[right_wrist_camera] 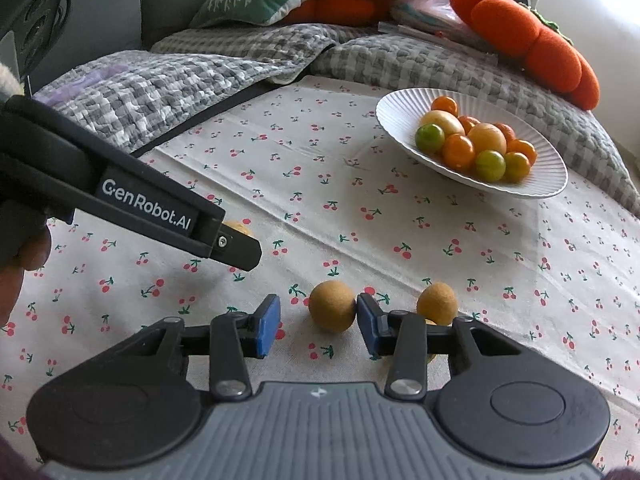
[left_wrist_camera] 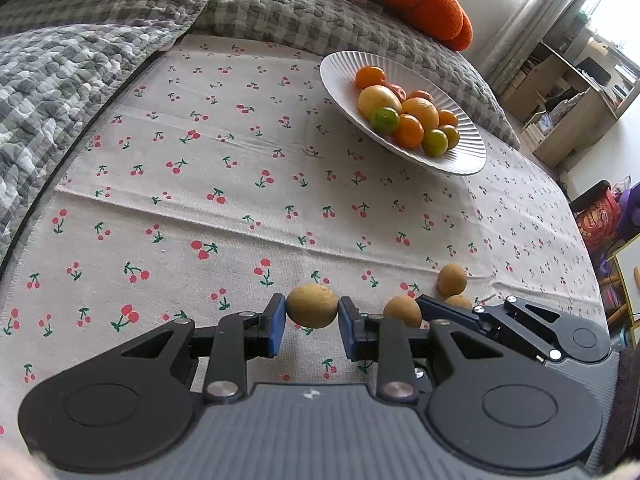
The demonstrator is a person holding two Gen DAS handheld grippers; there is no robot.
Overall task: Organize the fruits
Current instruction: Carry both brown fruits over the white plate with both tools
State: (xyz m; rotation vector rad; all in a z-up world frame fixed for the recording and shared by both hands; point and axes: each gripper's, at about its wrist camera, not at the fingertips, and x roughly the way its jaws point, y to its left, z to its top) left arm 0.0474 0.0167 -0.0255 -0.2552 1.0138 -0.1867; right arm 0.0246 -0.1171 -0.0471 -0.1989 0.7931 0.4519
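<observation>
Left wrist view: the left gripper (left_wrist_camera: 312, 322) fingers close on a tan longan (left_wrist_camera: 312, 305), both blue pads touching it, well short of the white fruit plate (left_wrist_camera: 344, 80)

Right wrist view: the right gripper (right_wrist_camera: 318, 324) fingers half open around another longan (right_wrist_camera: 332, 311) on the cherry-print cloth (right_wrist_camera: 400, 220); only the right pad touches

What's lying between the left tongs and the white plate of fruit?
Only bare cherry-print cloth lies between the left tongs, closed on a tan fruit, and the white plate; the left wrist view shows it.
</observation>
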